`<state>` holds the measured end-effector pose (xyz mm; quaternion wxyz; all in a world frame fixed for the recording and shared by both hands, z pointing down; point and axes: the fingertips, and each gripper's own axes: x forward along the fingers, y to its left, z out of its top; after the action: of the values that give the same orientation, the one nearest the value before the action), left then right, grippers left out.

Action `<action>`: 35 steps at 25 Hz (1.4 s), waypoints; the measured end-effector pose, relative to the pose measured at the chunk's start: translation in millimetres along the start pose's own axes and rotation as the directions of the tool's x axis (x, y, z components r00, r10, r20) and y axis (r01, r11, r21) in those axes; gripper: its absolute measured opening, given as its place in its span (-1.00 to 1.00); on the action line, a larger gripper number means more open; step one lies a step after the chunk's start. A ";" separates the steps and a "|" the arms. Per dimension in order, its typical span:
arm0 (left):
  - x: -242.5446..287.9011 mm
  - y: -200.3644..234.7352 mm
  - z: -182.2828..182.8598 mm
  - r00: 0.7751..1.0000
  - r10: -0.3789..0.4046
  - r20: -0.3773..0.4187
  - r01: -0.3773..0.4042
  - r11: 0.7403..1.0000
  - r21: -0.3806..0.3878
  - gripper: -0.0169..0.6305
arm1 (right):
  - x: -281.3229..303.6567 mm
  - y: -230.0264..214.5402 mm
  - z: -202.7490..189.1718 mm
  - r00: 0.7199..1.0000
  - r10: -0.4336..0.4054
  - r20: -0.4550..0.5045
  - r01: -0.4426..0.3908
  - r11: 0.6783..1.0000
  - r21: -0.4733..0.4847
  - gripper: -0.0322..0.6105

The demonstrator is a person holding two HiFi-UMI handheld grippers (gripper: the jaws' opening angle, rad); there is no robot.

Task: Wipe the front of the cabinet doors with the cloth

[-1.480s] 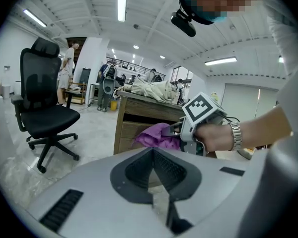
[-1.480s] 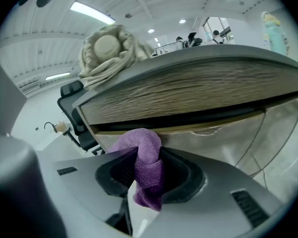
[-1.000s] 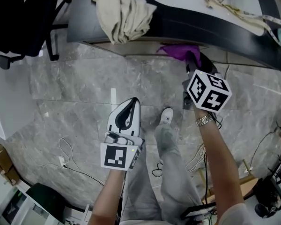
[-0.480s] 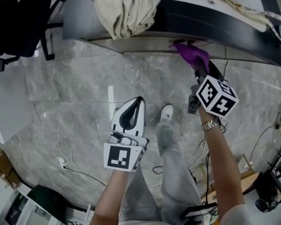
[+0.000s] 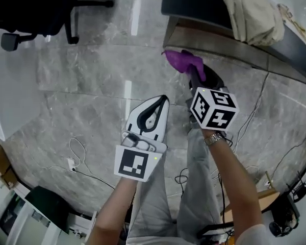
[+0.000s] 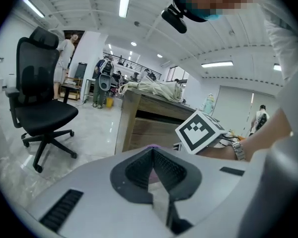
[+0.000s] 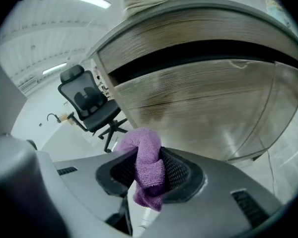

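Note:
A purple cloth (image 7: 146,170) is pinched in my right gripper (image 7: 148,168), whose jaws are shut on it. In the head view the purple cloth (image 5: 182,60) sticks out ahead of the right gripper (image 5: 196,78), close to the wooden cabinet front (image 5: 214,42) under the dark desk top. The cabinet doors (image 7: 208,108) fill the right gripper view, a short way beyond the cloth. My left gripper (image 5: 154,107) hangs lower left over the floor, jaws shut with nothing in them; its own view shows the left gripper (image 6: 152,158) pointing at the cabinet (image 6: 149,128).
A beige cloth heap (image 5: 252,14) lies on the desk top. A black office chair (image 5: 41,9) stands at the far left on the grey marble floor. Cables (image 5: 79,162) trail on the floor near the person's legs. Several people stand far off in the left gripper view.
The view has swung so the cabinet corner now sits at upper right. My right gripper with the purple cloth has shifted left along the cabinet front; the left gripper stays low.

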<state>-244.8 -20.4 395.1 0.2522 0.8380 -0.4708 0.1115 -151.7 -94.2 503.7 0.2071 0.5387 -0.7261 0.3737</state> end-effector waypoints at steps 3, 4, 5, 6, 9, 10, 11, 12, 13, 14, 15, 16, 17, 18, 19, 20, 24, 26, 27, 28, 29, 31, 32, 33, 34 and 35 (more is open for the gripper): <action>-4.6 29.4 8.0 0.999 0.036 0.023 -0.036 0.999 -0.014 -0.93 | 26.2 29.8 5.5 0.999 0.026 -0.020 -0.027 0.999 -0.031 -0.53; -6.0 36.9 9.9 0.999 0.044 0.028 -0.043 0.999 -0.014 -0.93 | 35.2 31.7 7.8 0.999 0.022 -0.024 -0.022 0.999 -0.023 -0.53; -8.0 43.5 10.6 0.998 0.050 0.031 -0.050 0.999 -0.013 -0.93 | 43.5 30.8 9.8 1.000 0.012 -0.027 -0.012 1.000 -0.008 -0.53; -10.6 49.0 10.2 0.998 0.057 0.032 -0.057 0.998 -0.012 -0.93 | 50.7 28.0 11.9 1.000 0.000 -0.030 0.000 1.000 0.009 -0.53; -19.6 59.6 4.6 0.996 0.085 0.025 -0.085 0.996 -0.014 -0.93 | 62.0 14.3 19.8 0.999 -0.038 -0.026 0.038 0.999 0.026 -0.53; -22.2 61.4 2.1 0.995 0.099 0.022 -0.098 0.995 -0.015 -0.93 | 62.7 8.7 21.0 0.999 -0.048 -0.025 0.048 0.999 0.024 -0.53; -24.1 62.6 0.0 0.993 0.114 0.021 -0.113 0.993 -0.014 -0.93 | 62.5 2.7 21.5 0.998 -0.055 -0.026 0.056 0.998 0.024 -0.53; -25.2 62.7 -1.9 0.991 0.129 0.024 -0.128 0.992 -0.011 -0.93 | 61.6 -3.7 21.6 0.998 -0.061 -0.027 0.061 0.998 0.029 -0.53; -25.5 60.9 -4.1 0.990 0.141 0.030 -0.140 0.990 -0.010 -0.93 | 60.2 -10.5 21.4 0.998 -0.064 -0.028 0.065 0.997 0.037 -0.53; -24.9 57.0 -7.2 0.988 0.149 0.032 -0.149 0.989 -0.013 -0.93 | 58.5 -17.9 20.6 0.997 -0.067 -0.031 0.068 0.997 0.045 -0.53; -23.5 51.2 -11.0 0.987 0.155 0.030 -0.155 0.988 -0.017 -0.93 | 56.4 -26.1 19.3 0.997 -0.070 -0.034 0.072 0.996 0.051 -0.53; -20.9 43.5 -15.0 0.987 0.158 0.025 -0.157 0.987 -0.021 -0.93 | 54.1 -35.5 17.7 0.997 -0.074 -0.037 0.076 0.996 0.052 -0.53; -16.9 34.2 -18.7 0.987 0.157 0.019 -0.156 0.987 -0.023 -0.93 | 51.4 -46.3 16.6 0.996 -0.079 -0.039 0.081 0.995 0.050 -0.53; -11.4 23.5 -21.5 0.988 0.152 0.014 -0.152 0.988 -0.024 -0.93 | 48.3 -58.9 16.7 0.996 -0.086 -0.039 0.087 0.995 0.047 -0.53; -4.6 11.8 -23.6 0.990 0.144 0.009 -0.143 0.989 -0.024 -0.93 | 44.7 -73.1 18.0 0.995 -0.094 -0.039 0.096 0.994 0.046 -0.53; 2.8 -0.4 -25.2 0.991 0.133 0.005 -0.133 0.991 -0.025 -0.93 | 40.6 -88.4 19.8 0.994 -0.105 -0.037 0.106 0.993 0.047 -0.53; 34.2 -47.6 -27.4 0.996 0.091 -0.006 -0.091 0.995 -0.032 -0.93 | 22.3 -152.1 25.3 0.988 -0.147 -0.042 0.149 0.987 0.064 -0.53; 50.9 -70.3 -27.5 0.998 0.068 -0.013 -0.068 0.997 -0.031 -0.93 | 11.6 -183.3 24.9 0.985 -0.166 -0.047 0.169 0.983 0.068 -0.53; 59.0 -81.0 -27.5 0.998 0.056 -0.014 -0.057 0.998 -0.029 -0.93 | 6.2 -198.6 23.7 0.983 -0.177 -0.050 0.180 0.981 0.072 -0.53; 66.7 -91.0 -27.4 0.999 0.045 -0.014 -0.045 0.999 -0.028 -0.93 | 0.8 -214.0 21.9 0.981 -0.188 -0.052 0.192 0.978 0.078 -0.53; 73.7 -100.1 -27.1 0.999 0.034 -0.013 -0.034 0.999 -0.028 -0.93 | -4.6 -229.5 19.9 0.978 -0.202 -0.054 0.206 0.975 0.087 -0.53; 85.3 -114.5 -26.1 1.000 0.017 -0.007 -0.017 0.999 -0.028 -0.93 | -15.0 -259.3 16.8 0.970 -0.237 -0.058 0.242 0.964 0.106 -0.53; 89.7 -119.6 -25.4 1.000 0.011 -0.003 -0.011 1.000 -0.024 -0.93 | -19.8 -272.7 16.1 0.965 -0.255 -0.059 0.261 0.959 0.114 -0.53; 93.5 -123.8 -24.9 1.000 0.005 -0.001 -0.005 1.000 -0.019 -0.93 | -24.2 -284.6 16.0 0.960 -0.272 -0.058 0.277 0.953 0.121 -0.53; 96.6 -127.5 -25.0 1.000 -0.003 -0.004 0.003 1.000 -0.017 -0.93 | -28.1 -294.8 16.2 0.956 -0.288 -0.056 0.293 0.948 0.127 -0.53; 99.0 -130.8 -25.8 1.000 -0.014 -0.011 0.014 1.000 -0.018 -0.93 | -31.7 -303.5 16.6 0.952 -0.303 -0.053 0.307 0.942 0.134 -0.53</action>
<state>-80.3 -23.2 417.5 0.2633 0.8382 -0.4646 0.1103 145.0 -129.7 567.9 0.2353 0.6518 -0.6025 0.3959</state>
